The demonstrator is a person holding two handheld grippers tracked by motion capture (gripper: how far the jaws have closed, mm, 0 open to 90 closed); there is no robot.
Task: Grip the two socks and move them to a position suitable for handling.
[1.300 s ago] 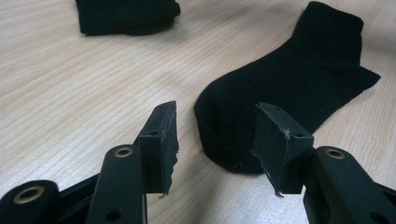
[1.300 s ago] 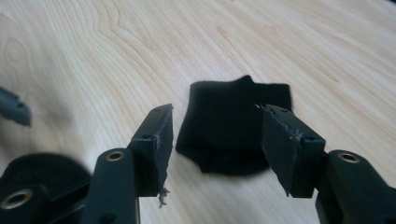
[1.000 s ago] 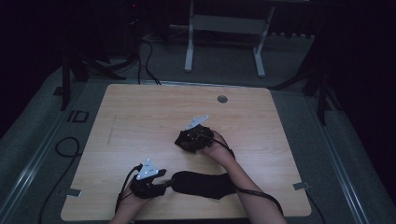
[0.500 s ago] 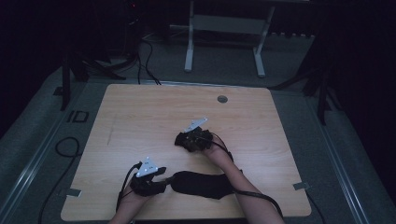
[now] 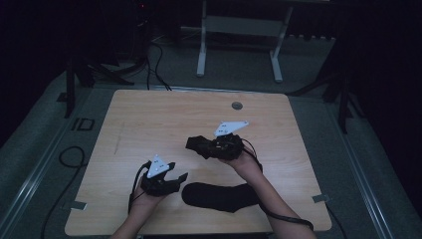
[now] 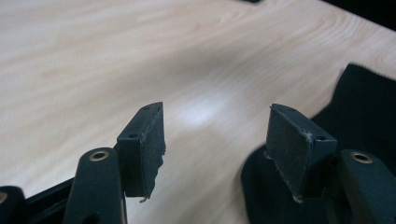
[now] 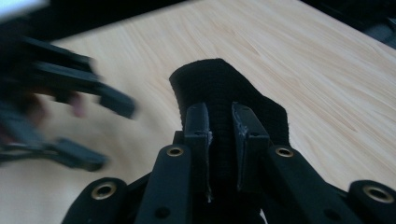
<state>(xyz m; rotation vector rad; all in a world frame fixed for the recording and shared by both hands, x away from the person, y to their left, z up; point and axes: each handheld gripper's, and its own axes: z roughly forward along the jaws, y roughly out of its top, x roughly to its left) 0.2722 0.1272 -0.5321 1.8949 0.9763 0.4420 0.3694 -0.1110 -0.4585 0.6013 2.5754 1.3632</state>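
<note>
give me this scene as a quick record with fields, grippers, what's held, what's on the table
surface: wooden table
on table: black sock lying flat by the near edge
right gripper: fingers shut on a black cloth, lifted off the table
left gripper: open, nothing between the fingers, beside the sock
other: round grommet near the far edge

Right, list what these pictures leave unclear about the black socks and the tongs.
- Held sock: its lower part is hidden behind the right tongs in the right gripper view.
- Flat sock: one end is covered by the forearm in the high view.
- Left tongs: blurred in the right gripper view.
</note>
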